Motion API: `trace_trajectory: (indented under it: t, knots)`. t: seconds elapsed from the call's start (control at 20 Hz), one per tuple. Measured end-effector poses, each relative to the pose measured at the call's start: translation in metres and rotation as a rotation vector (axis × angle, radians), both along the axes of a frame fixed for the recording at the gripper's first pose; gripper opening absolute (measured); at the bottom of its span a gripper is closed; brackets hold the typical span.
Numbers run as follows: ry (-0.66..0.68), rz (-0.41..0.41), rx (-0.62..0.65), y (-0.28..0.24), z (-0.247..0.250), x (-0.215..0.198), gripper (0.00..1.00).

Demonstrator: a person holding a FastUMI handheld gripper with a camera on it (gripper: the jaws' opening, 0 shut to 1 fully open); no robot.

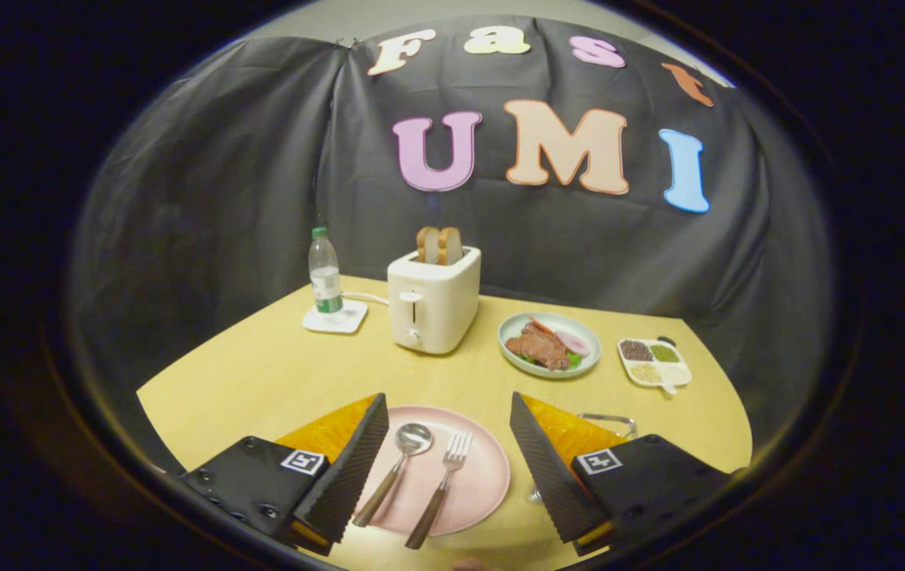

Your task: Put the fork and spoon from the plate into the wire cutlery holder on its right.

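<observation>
Ribbed fingers (357, 468) of the gripper (448, 468) stand wide apart, holding nothing, above a round pink plate (484, 484). Between them lie a wood-handled spoon (396, 468) and fork (442, 484), side by side. Behind the right finger shows the wire holder (611, 420).

I am working in a staged recording booth dressed as a dining corner: creased black cloth (206, 198) hangs as its wall behind a pale wooden table (278, 373) laid with a white two-slot toaster (432, 305) holding bread, a clear plastic water bottle (324, 274) and a green plate of meat (550, 345)
</observation>
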State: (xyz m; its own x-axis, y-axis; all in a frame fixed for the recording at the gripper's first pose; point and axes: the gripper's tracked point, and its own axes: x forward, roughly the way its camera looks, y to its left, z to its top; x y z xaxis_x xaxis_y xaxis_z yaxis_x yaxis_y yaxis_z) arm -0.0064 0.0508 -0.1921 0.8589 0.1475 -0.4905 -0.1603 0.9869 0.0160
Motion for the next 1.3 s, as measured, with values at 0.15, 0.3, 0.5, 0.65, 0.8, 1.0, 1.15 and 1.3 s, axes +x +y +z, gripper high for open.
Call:
trace_trajectory:
  t: [0.15, 0.3, 0.5, 0.65, 0.8, 1.0, 1.15, 1.3]
  knots:
    - [0.056, -0.007, 0.002, -0.003, -0.019, -0.005, 0.99]
    - [0.107, 0.0, -0.02, -0.005, -0.04, -0.009, 0.99]
    - [0.177, 0.034, -0.073, -0.004, -0.065, -0.016, 0.99]
    - [0.242, 0.061, -0.071, 0.005, -0.081, -0.023, 0.99]
    - [0.288, 0.066, -0.084, 0.004, -0.095, -0.028, 0.99]
    - [0.335, 0.085, -0.124, 0.005, -0.11, -0.032, 0.95]
    - [0.361, 0.089, -0.15, 0.004, -0.118, -0.036, 0.81]
    - [0.396, 0.086, -0.17, 0.002, -0.127, -0.04, 0.67]
